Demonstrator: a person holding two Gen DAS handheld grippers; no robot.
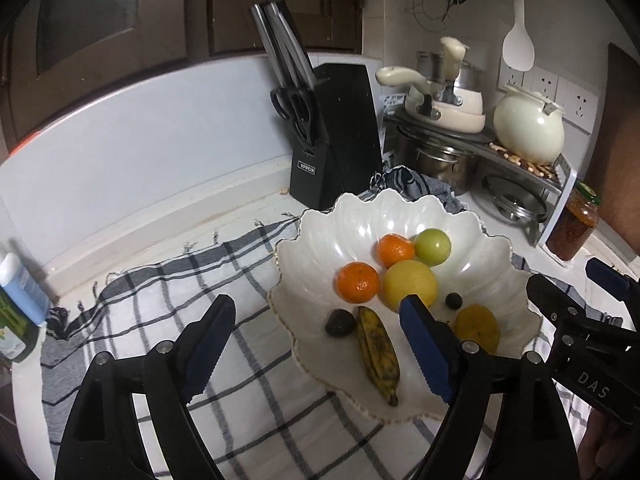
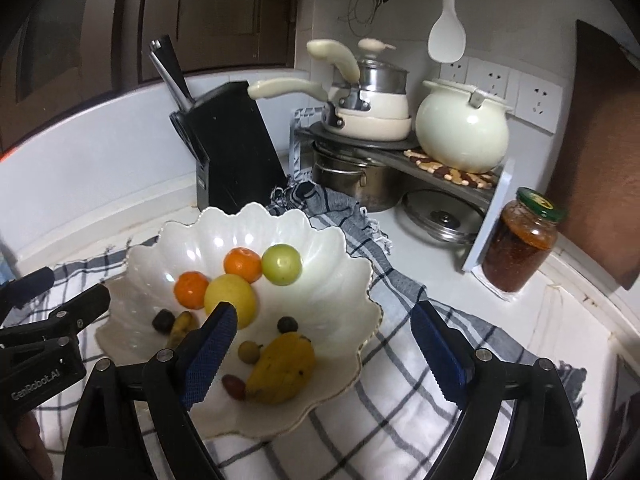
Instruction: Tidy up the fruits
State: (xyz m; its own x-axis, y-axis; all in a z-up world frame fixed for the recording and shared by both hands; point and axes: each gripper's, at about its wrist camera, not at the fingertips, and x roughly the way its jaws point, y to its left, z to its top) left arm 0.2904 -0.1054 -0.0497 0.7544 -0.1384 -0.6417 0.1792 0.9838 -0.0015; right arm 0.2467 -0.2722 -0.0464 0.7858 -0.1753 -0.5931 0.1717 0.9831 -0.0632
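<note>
A white scalloped bowl [image 1: 360, 208] [image 2: 224, 220] sits on a checked cloth [image 1: 180, 300]. It holds two oranges [image 1: 357, 282], a round yellow fruit [image 1: 410, 284], a green fruit [image 1: 433, 247], a spotted banana [image 1: 378, 352], a yellow mango [image 2: 280, 368] and several small dark fruits [image 2: 287, 325]. My left gripper [image 1: 318, 308] hovers open over the bowl's near left side, nothing between its pads. Over the bowl's near right side my right gripper [image 2: 324, 312] is also open and empty. Each gripper shows at the edge of the other's view, the right gripper [image 1: 572, 280] and the left gripper [image 2: 64, 286].
A black knife block [image 1: 340, 132] stands behind the bowl against the pale backsplash. A rack with pots and a cream kettle [image 2: 460, 128] fills the back right corner, with a green-lidded jar [image 2: 520, 240] beside it. A blue bottle [image 1: 22, 288] stands at far left.
</note>
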